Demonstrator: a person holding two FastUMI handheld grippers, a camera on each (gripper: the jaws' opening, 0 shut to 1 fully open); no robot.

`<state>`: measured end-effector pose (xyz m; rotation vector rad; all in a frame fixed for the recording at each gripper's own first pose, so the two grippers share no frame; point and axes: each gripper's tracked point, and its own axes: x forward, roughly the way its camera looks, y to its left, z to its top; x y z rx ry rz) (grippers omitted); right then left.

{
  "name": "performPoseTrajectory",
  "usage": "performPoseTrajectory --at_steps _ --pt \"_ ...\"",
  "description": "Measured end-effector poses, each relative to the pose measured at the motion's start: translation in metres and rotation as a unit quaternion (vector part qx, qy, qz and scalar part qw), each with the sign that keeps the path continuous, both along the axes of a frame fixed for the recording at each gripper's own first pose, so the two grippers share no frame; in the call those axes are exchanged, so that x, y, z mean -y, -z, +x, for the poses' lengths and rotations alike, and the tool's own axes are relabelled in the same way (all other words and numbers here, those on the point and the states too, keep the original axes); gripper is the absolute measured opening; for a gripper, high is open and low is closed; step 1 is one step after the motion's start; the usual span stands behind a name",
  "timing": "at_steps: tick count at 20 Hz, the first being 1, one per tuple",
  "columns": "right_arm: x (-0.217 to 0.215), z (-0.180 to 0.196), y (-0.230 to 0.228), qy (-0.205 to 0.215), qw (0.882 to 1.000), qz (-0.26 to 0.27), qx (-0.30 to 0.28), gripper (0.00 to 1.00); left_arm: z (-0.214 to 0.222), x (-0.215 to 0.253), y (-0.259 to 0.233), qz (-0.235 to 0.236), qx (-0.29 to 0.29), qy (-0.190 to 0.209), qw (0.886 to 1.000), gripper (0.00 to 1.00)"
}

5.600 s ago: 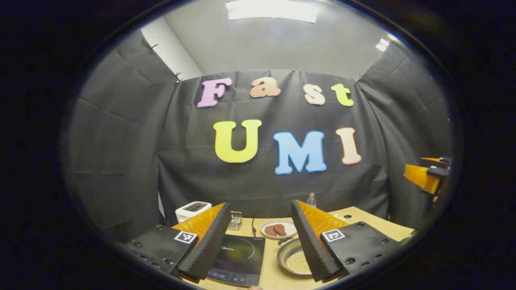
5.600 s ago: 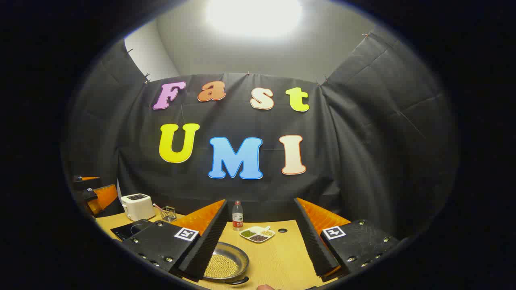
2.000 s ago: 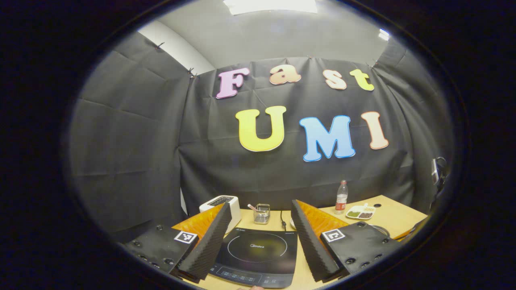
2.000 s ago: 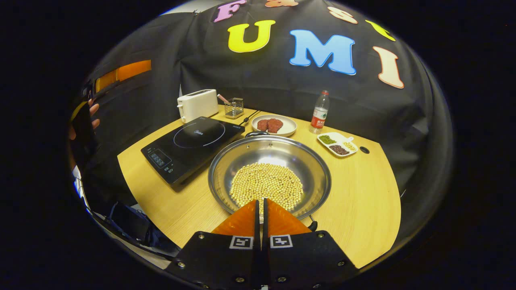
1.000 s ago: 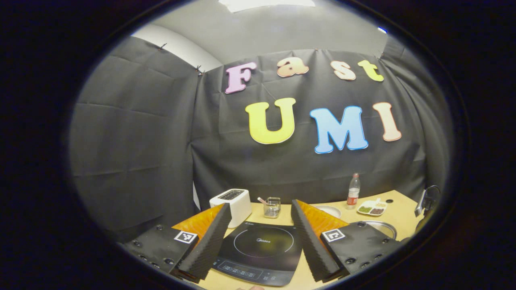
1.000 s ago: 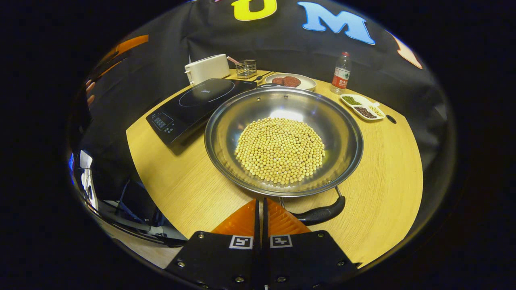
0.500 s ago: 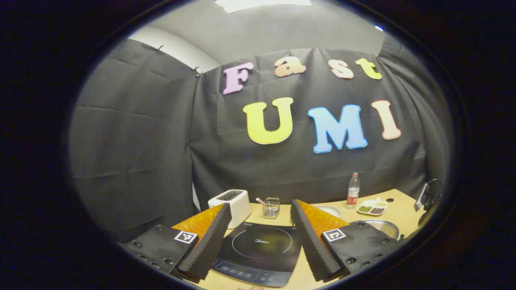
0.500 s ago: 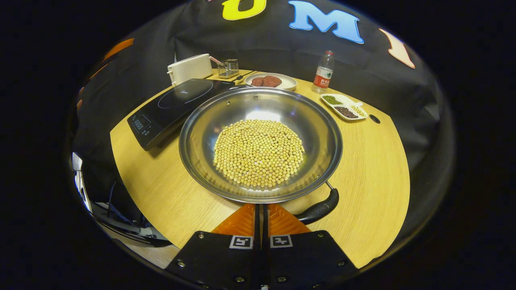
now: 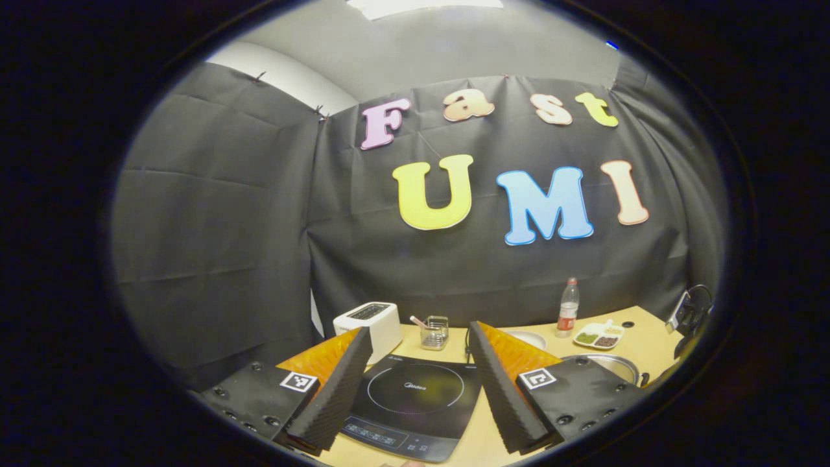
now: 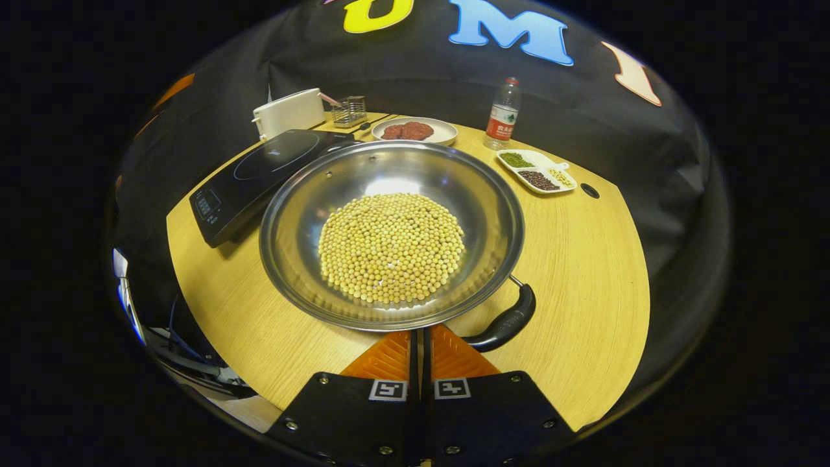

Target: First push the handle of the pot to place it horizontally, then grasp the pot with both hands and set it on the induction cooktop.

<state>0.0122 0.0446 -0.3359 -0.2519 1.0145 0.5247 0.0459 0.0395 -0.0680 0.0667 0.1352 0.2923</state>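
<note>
On the round wooden table, the right tool, fingers together, sits beside the black curved handle of the steel pot of yellow beans. I would push the handle sideways slowly, keeping the tip low so it does not slip. The left tool, fingers apart, hovers over the black induction cooktop.

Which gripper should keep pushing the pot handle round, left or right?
Right. The right gripper, fingers together, sits at the pot rim beside the black handle. The left gripper is open over the induction cooktop.
</note>
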Motion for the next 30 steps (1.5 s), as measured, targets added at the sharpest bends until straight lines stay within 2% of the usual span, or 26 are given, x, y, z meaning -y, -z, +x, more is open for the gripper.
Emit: performPoseTrajectory --at_steps 7,12,18,19,20,21,23,24,25,26,27,30 --pt "0.021 0.030 0.006 0.022 1.000 0.005 0.002 0.01 0.005 0.017 0.007 0.004 -0.006 -0.008 1.000 0.97" --pt "0.035 0.059 0.006 0.060 0.998 0.008 0.020 0.01 0.010 0.031 0.011 0.011 -0.013 -0.013 1.000 0.94" --pt "0.038 0.077 -0.001 0.081 0.995 0.037 0.041 0.01 0.020 0.054 0.036 0.015 -0.032 -0.008 0.999 0.94" --pt "0.040 0.079 -0.005 0.083 0.994 0.043 0.052 0.01 0.023 0.059 0.041 0.016 -0.037 -0.004 0.999 1.00" --pt "0.042 0.082 -0.012 0.087 0.993 0.052 0.064 0.01 0.025 0.063 0.047 0.017 -0.041 0.000 0.999 0.98" --pt "0.042 0.082 -0.021 0.090 0.991 0.067 0.076 0.08 0.029 0.067 0.051 0.017 -0.044 0.004 0.999 0.97" --pt "0.045 0.089 -0.037 0.101 0.985 0.087 0.105 0.62 0.038 0.078 0.064 0.006 -0.057 0.022 0.998 1.00" --pt "0.045 0.090 -0.043 0.107 0.983 0.098 0.116 0.75 0.040 0.083 0.071 -0.004 -0.061 0.031 0.998 0.98" --pt "0.048 0.093 -0.049 0.115 0.980 0.102 0.127 0.99 0.044 0.087 0.075 -0.013 -0.063 0.037 0.997 0.95" --pt "0.049 0.096 -0.052 0.120 0.978 0.104 0.138 0.99 0.048 0.090 0.080 -0.019 -0.067 0.045 0.997 1.00" --pt "0.051 0.097 -0.054 0.124 0.976 0.102 0.146 0.99 0.052 0.093 0.087 -0.023 -0.074 0.052 0.996 0.96" --pt "0.052 0.097 -0.053 0.131 0.976 0.093 0.148 0.99 0.064 0.098 0.110 -0.040 -0.100 0.078 0.991 0.96"
